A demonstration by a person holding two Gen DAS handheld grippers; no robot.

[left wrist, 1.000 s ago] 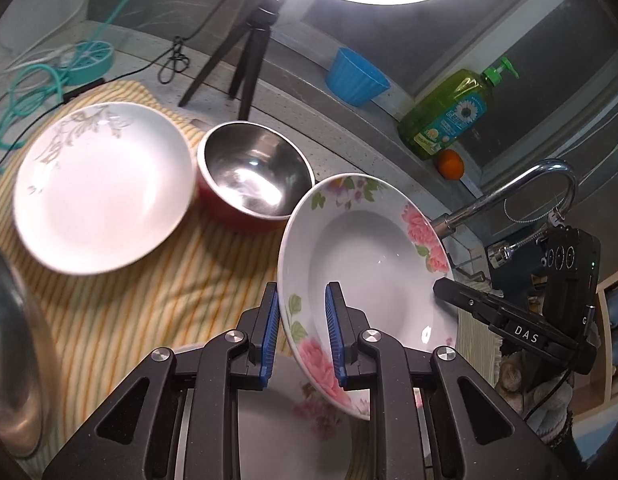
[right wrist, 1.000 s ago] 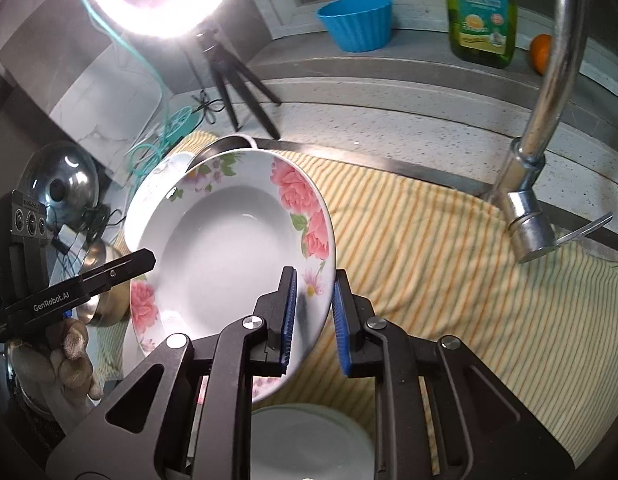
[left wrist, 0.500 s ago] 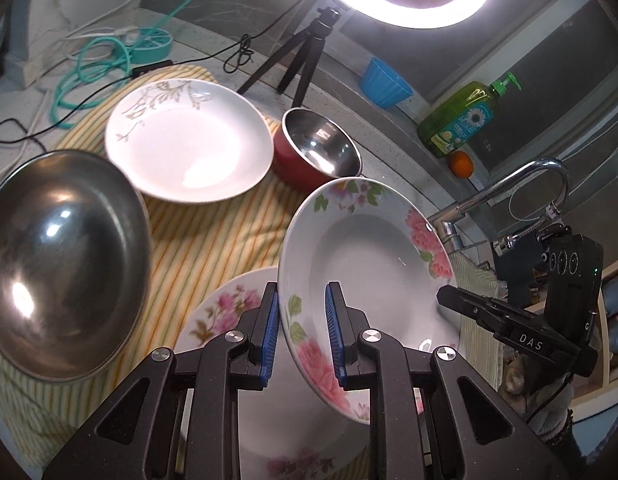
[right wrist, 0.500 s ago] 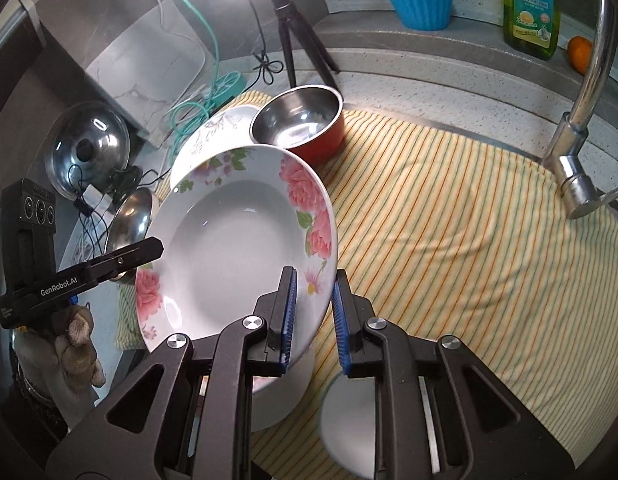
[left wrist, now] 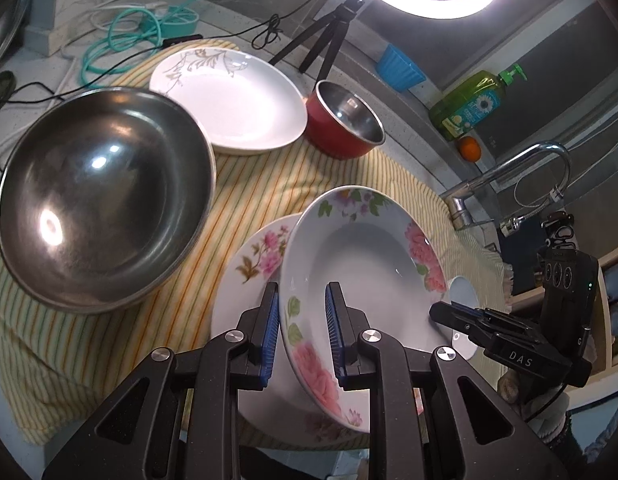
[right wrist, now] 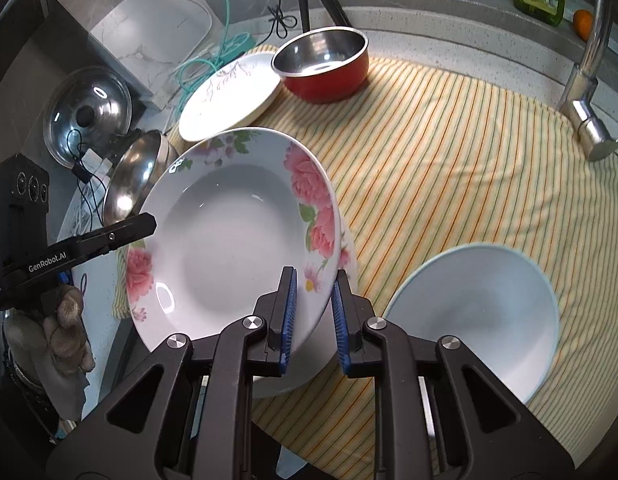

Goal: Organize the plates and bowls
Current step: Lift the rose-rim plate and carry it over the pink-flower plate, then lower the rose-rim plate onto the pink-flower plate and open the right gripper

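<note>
Now rose plate (left wrist: 361, 264) over second floral plate (left wrist: 245, 280), newly near, left gripper (left wrist: 301, 320) and right gripper (right wrist: 313, 304) still clamping its rim.

Both grippers are showing black angular frames with triangular cut-outs, round silver screws and ribbed blue pads: the left gripper (left wrist: 300, 320) is carrying white "GenRobot.AI" lettering on its finger, the right gripper (right wrist: 314, 312) "DAS"; a worn grey glove (right wrist: 65, 344) is covering the hand behind the left one
</note>
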